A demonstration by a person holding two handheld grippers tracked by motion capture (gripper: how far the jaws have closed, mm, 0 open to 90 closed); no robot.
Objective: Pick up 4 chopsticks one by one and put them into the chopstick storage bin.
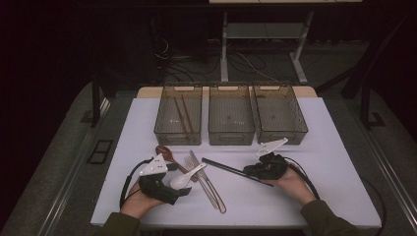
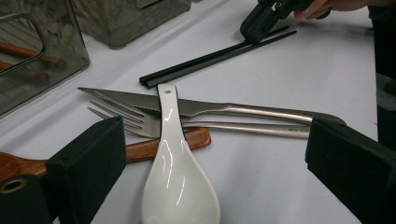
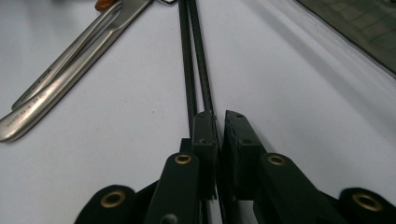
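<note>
Clamping the black chopsticks (image 1: 231,170) at their near end, the right tool (image 1: 255,171) has its jaws pressed together on them; the sticks run along the desk (image 1: 334,162) toward its far-left corner. The left tool (image 1: 179,191) stands apart around the white spoon (image 1: 184,179), not gripping.

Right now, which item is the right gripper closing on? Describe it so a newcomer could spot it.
On the white table, in front of the middle bin, lie black chopsticks. The right gripper pinches their near end. Unlike the neighbouring steel knife, they are thin, matte black sticks.
</note>
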